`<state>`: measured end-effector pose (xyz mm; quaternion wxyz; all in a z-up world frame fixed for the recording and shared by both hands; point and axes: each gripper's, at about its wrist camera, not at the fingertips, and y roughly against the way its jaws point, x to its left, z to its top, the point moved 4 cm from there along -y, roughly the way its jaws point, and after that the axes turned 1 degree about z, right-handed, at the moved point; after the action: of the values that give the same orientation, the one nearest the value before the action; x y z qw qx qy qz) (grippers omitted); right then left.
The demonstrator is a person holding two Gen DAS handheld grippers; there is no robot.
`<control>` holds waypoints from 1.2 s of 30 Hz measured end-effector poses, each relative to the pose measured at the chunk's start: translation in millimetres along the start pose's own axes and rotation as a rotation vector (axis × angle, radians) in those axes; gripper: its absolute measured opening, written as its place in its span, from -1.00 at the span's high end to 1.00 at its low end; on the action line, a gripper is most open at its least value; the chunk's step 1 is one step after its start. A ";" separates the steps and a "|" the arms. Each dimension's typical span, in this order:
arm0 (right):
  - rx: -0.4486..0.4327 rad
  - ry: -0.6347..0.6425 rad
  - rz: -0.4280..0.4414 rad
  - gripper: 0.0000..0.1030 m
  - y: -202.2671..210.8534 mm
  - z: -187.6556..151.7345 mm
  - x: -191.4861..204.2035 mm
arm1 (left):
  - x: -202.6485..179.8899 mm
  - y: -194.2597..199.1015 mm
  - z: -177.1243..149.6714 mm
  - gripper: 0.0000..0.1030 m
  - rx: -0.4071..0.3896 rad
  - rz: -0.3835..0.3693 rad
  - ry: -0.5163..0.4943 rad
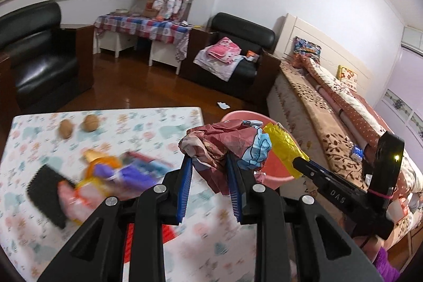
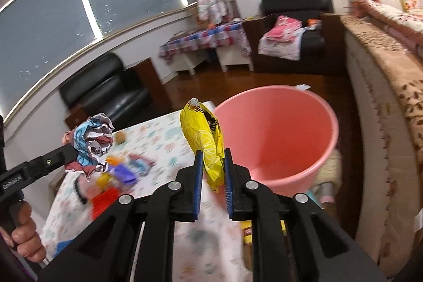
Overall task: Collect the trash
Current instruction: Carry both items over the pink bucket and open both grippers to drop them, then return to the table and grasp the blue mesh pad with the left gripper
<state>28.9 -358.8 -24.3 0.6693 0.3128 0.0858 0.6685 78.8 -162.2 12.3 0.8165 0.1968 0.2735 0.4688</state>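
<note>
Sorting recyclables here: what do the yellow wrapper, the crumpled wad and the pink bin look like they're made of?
Yellow wrapper, in the right claw: thin glossy plastic or foil film; it creases sharply and shines. Crumpled wad, in the left claw: printed packaging, paper or thin film, matte red-brown with blue and white print; hard to tell which. Pink bin: smooth moulded plastic, uniform colour, soft sheen.

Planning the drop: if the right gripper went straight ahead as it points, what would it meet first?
Probably the pink bucket; the right gripper, holding the yellow wrapper, points toward its near rim, though depth is unclear.
</note>
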 end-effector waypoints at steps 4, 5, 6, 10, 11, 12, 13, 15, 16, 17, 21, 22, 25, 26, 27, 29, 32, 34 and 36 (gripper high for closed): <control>-0.008 -0.016 -0.061 0.70 -5.7 5.9 -18.1 | -21.7 -29.5 12.4 0.51 0.018 0.000 -0.020; -0.007 -0.021 -0.069 0.70 -6.8 6.5 -21.2 | -26.4 -36.5 14.9 0.51 0.024 0.001 -0.025; -0.004 -0.026 -0.077 0.70 -9.3 7.6 -25.0 | -29.6 -43.5 16.4 0.51 0.029 0.003 -0.031; 0.013 -0.027 -0.113 0.70 -21.9 10.2 -35.8 | -46.0 -74.8 21.0 0.51 0.053 0.032 -0.068; 0.016 -0.028 -0.121 0.70 -25.0 11.3 -38.4 | -50.2 -83.4 21.3 0.51 0.061 0.038 -0.078; 0.021 -0.028 -0.132 0.70 -28.2 11.3 -41.6 | -52.6 -89.0 21.3 0.51 0.067 0.044 -0.083; 0.024 -0.030 -0.140 0.70 -30.0 11.0 -43.7 | -55.4 -97.2 20.9 0.51 0.077 0.054 -0.091; 0.028 -0.037 -0.151 0.70 -34.3 13.5 -50.4 | -58.6 -110.5 19.0 0.51 0.097 0.064 -0.103; 0.031 -0.044 -0.158 0.70 -36.2 13.4 -53.2 | -60.4 -119.5 17.4 0.50 0.113 0.077 -0.112; 0.033 -0.049 -0.160 0.70 -37.9 13.2 -55.6 | -61.2 -122.5 15.6 0.50 0.119 0.083 -0.116; 0.032 -0.046 -0.173 0.70 -41.5 14.5 -59.6 | -62.0 -139.6 11.6 0.49 0.149 0.097 -0.124; 0.032 -0.037 -0.180 0.70 -42.5 15.3 -59.2 | -61.8 -144.1 11.5 0.47 0.156 0.096 -0.122; 0.035 -0.048 -0.174 0.69 -45.9 16.3 -61.3 | -62.2 -147.6 11.2 0.42 0.158 0.098 -0.126; 0.036 -0.059 -0.167 0.68 -46.7 16.2 -61.8 | -62.6 -147.6 11.5 0.39 0.152 0.097 -0.128; 0.039 -0.073 -0.166 0.59 -47.9 16.2 -63.4 | -63.3 -146.8 11.4 0.25 0.149 0.094 -0.130; 0.044 -0.103 -0.153 0.42 -49.3 15.4 -66.1 | -63.4 -144.7 13.3 0.09 0.136 0.090 -0.134; 0.052 -0.133 -0.138 0.28 -49.8 14.7 -69.5 | -64.0 -139.1 16.2 0.05 0.122 0.081 -0.137; 0.053 -0.133 -0.138 0.24 -48.5 14.7 -69.1 | -63.4 -135.0 18.1 0.04 0.115 0.080 -0.133; 0.048 -0.128 -0.133 0.22 -47.2 15.6 -68.6 | -61.8 -130.4 20.2 0.03 0.109 0.075 -0.124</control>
<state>70.7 -424.4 -57.9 0.7088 0.3644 0.0794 0.5988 152.0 -280.4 -31.2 0.8018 0.2797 0.2399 0.4704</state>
